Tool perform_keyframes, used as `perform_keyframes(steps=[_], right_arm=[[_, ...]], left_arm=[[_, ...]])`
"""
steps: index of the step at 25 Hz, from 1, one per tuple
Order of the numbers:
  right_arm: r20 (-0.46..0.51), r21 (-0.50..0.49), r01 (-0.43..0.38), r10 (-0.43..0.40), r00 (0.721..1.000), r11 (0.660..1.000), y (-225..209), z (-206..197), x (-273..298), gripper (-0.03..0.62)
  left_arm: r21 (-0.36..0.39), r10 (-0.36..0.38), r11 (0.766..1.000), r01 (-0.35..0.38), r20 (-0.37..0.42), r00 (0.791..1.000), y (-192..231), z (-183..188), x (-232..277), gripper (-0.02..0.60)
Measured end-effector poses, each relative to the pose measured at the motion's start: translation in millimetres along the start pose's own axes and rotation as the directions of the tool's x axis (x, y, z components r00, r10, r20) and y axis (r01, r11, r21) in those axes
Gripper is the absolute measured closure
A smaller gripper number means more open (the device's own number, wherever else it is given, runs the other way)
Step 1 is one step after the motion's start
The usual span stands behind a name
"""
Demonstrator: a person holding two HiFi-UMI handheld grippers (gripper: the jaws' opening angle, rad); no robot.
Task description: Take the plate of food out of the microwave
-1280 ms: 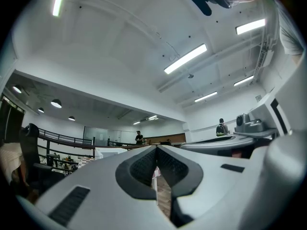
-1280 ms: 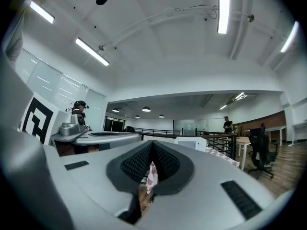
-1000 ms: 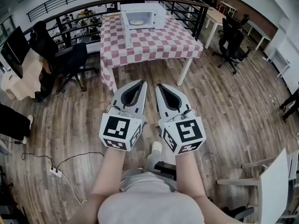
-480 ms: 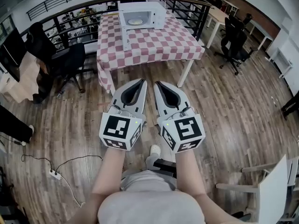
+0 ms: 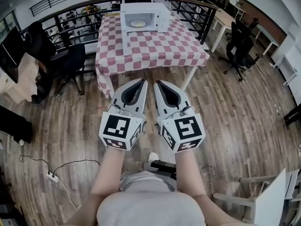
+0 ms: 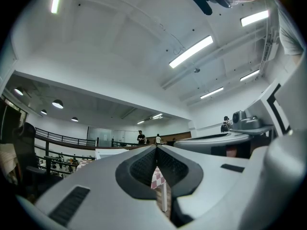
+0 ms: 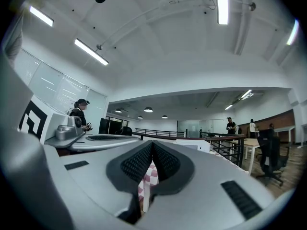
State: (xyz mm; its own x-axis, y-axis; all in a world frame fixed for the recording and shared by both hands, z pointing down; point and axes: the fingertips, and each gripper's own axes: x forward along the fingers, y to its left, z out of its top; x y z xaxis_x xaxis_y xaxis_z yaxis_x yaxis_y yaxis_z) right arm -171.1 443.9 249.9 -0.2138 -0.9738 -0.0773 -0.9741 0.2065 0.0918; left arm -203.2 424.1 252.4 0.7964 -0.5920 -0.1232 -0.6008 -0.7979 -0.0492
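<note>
Head view: plate (image 5: 137, 23) inside the microwave (image 5: 162, 14) on the far table (image 5: 155, 44), well ahead of left gripper (image 5: 141, 82) and right gripper (image 5: 158, 83), both closed, empty, equally near

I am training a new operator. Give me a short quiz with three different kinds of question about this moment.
1. True or false: the microwave door is closed.
2. Which pattern does the tablecloth have? A) checks B) stripes C) plain
3. Fill in: the left claw and the right claw are both ____ and hold nothing.
Key: 1 false; 2 A; 3 shut.
</note>
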Motion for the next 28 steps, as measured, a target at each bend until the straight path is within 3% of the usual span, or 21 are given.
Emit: perform_keyframes(steps=[21,28], right_arm=[[-0.018,0.026,-0.081,0.081,0.997,0.996,-110.7,-18.4,70.6,0.568],[-0.027,0.041,-0.100,0.101,0.994,0.994,-130.2,-33.7,91.9,0.568]], left_arm=[[-0.026,0.077,0.997,-0.077,0.001,0.997,19.1,-17.2,126.5,0.578],[-0.029,0.102,0.994,-0.102,-0.016,0.995,29.9,-31.3,151.5,0.578]])
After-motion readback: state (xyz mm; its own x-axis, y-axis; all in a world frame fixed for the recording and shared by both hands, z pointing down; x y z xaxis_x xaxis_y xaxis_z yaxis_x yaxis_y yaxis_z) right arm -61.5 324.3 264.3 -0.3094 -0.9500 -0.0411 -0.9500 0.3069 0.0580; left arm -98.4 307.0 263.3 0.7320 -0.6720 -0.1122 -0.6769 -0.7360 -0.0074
